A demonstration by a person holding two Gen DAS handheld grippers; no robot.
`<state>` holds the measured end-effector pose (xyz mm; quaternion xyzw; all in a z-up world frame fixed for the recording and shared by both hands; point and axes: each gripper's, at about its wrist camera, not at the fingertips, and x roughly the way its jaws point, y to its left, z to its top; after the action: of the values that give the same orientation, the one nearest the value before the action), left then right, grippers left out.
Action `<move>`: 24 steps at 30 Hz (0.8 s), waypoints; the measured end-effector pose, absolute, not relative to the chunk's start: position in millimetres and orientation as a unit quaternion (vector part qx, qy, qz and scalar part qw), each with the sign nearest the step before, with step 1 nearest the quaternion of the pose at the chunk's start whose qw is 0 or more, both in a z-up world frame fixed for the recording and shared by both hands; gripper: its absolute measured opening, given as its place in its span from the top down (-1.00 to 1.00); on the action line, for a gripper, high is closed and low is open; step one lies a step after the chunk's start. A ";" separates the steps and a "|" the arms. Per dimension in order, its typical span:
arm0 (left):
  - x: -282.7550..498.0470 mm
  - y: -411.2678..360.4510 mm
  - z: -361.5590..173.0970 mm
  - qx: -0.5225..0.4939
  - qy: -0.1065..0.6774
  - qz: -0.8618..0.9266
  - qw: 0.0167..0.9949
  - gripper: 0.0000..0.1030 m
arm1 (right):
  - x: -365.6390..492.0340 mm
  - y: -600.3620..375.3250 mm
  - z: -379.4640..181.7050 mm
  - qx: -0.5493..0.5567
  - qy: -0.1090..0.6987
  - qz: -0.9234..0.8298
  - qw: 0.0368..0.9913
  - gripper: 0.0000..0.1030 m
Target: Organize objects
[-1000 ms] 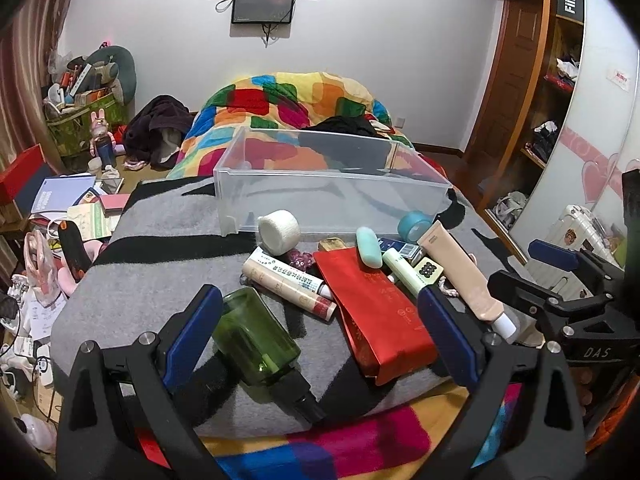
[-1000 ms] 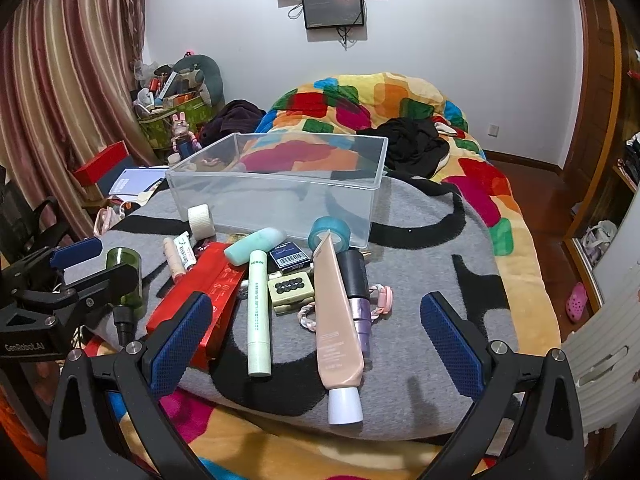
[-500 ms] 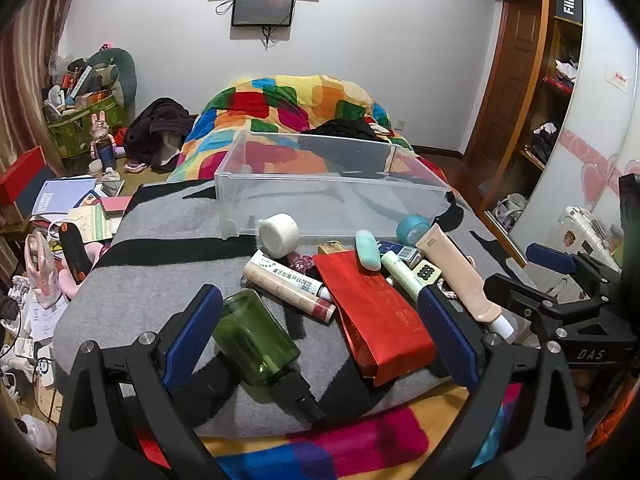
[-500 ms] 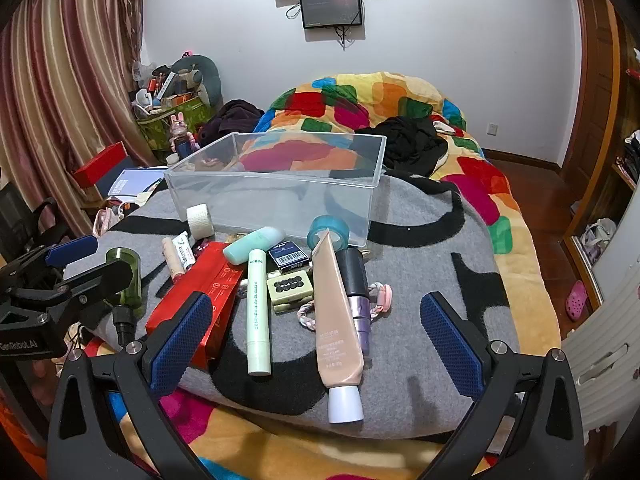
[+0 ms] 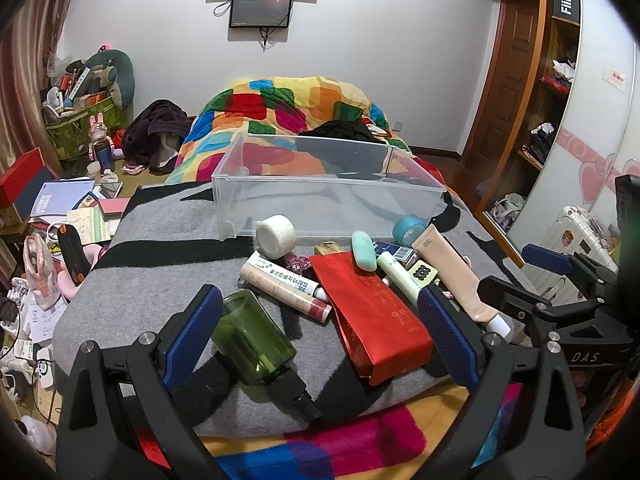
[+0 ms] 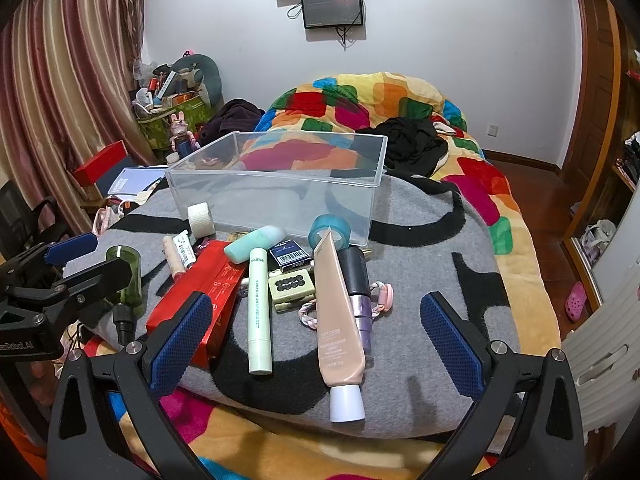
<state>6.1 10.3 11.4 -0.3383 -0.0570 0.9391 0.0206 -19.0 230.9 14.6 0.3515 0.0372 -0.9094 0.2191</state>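
Observation:
A clear plastic bin (image 5: 328, 208) (image 6: 280, 196) stands empty on a grey blanket (image 5: 160, 264) over the bed. In front of it lies a pile of toiletries: a green bottle (image 5: 254, 344) (image 6: 126, 276), a red box (image 5: 372, 312) (image 6: 200, 292), a beige tube (image 6: 338, 320) (image 5: 452, 268), a pale green tube (image 6: 259, 308), a white tape roll (image 5: 276, 236) and a teal tape roll (image 6: 330, 232). My left gripper (image 5: 320, 340) is open, low over the bottle and the red box. My right gripper (image 6: 316, 340) is open above the two tubes.
A patchwork duvet (image 5: 288, 108) with dark clothes (image 6: 412, 144) lies behind the bin. Papers, bags and a red box (image 5: 20, 176) crowd the floor at the left. A wardrobe (image 5: 560, 100) and a white suitcase (image 5: 580, 232) stand at the right.
Both grippers have drifted only slightly; the scene looks almost the same. No object has moved and both stay open.

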 end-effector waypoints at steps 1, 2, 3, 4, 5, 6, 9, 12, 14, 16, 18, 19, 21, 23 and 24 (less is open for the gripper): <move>6.2 10.2 11.5 -0.338 -0.057 0.939 0.021 -0.93 | -19.1 230.9 14.4 0.352 0.037 -0.909 0.219 -1.00; 6.1 10.4 11.4 -0.338 -0.057 0.939 0.021 -0.93 | -18.9 230.9 14.6 0.351 0.038 -0.910 0.219 -1.00; 6.1 10.6 11.7 -0.338 -0.058 0.939 0.021 -0.93 | -19.0 230.8 14.6 0.351 0.038 -0.910 0.218 -1.00; 6.2 10.6 11.8 -0.338 -0.058 0.939 0.021 -0.93 | -18.8 230.6 14.3 0.350 0.039 -0.910 0.218 -1.00; 6.1 10.6 11.7 -0.339 -0.058 0.939 0.021 -0.93 | -18.6 230.3 14.0 0.350 0.039 -0.910 0.218 -1.00; 6.2 10.6 11.6 -0.339 -0.058 0.939 0.022 -0.93 | -18.6 230.3 14.2 0.350 0.039 -0.910 0.218 -1.00; 6.8 11.5 11.8 -0.339 -0.060 0.939 0.024 -0.93 | -18.9 229.9 13.5 0.351 0.039 -0.910 0.219 -1.00; 6.4 12.6 10.7 -0.341 -0.062 0.938 0.030 -0.93 | -19.9 230.1 12.2 0.352 0.039 -0.909 0.220 -1.00; 6.0 12.0 9.9 -0.342 -0.064 0.937 0.032 -0.93 | -20.8 230.6 11.5 0.353 0.039 -0.909 0.220 -1.00; 6.3 11.6 9.0 -0.342 -0.066 0.937 0.034 -0.92 | -21.6 231.0 10.4 0.352 0.039 -0.909 0.220 -0.99; 6.7 10.3 8.3 -0.343 -0.066 0.937 0.033 -0.90 | -21.2 230.3 11.3 0.350 0.041 -0.910 0.219 -0.99; 7.0 9.5 7.6 -0.343 -0.065 0.936 0.032 -0.85 | -21.5 230.7 10.9 0.348 0.043 -0.911 0.217 -0.99; 7.6 6.2 6.1 -0.345 -0.065 0.936 0.027 -0.77 | -21.7 232.0 10.6 0.344 0.045 -0.912 0.217 -0.98; 8.2 -0.5 3.7 -0.349 -0.070 0.934 0.017 -0.75 | -22.0 234.4 10.9 0.340 0.046 -0.914 0.216 -0.98; 8.9 -3.7 2.4 -0.350 -0.073 0.934 0.014 -0.73 | -22.6 236.1 10.7 0.338 0.046 -0.915 0.215 -0.96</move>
<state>8.9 -3.7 2.4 -0.3500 -0.0730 0.9338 0.0135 -22.6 236.1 10.7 0.3382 0.0460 -0.9151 0.2148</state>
